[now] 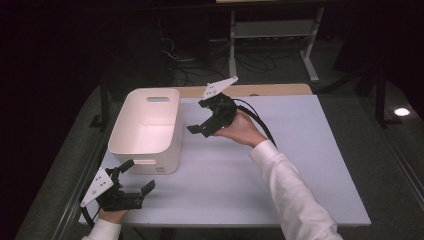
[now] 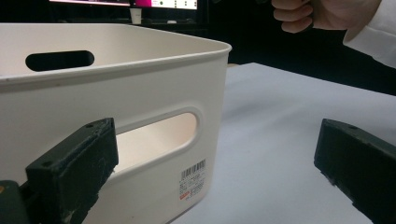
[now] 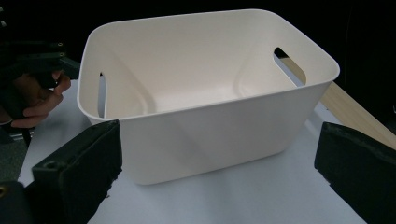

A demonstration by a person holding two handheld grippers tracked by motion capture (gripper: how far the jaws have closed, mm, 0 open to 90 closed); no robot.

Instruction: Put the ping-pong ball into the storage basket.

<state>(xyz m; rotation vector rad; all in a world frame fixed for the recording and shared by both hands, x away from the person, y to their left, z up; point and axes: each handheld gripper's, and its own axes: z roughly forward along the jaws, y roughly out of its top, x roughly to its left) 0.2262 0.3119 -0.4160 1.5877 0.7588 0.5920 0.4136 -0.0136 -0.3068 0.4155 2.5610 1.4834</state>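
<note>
An empty white plastic bin (image 1: 145, 130) with handle slots stands on the left part of the table. My left gripper (image 1: 138, 175) is open at the table's near left corner, just in front of the bin's near wall (image 2: 140, 79) and its handle slot, with nothing between its jaws. My right gripper (image 1: 198, 116) is open above the table to the right of the bin, pointed at the bin's side and holding nothing. In the right gripper view the bin (image 3: 196, 84) sits between the wide-apart jaws, some way off.
The table has a pale blue-grey top (image 1: 280, 170) and a wooden strip (image 1: 270, 90) along its far edge. A barcode label (image 2: 193, 179) is stuck on the bin's near wall. Behind the table are cables and a metal shelf frame (image 1: 272, 30) on the floor.
</note>
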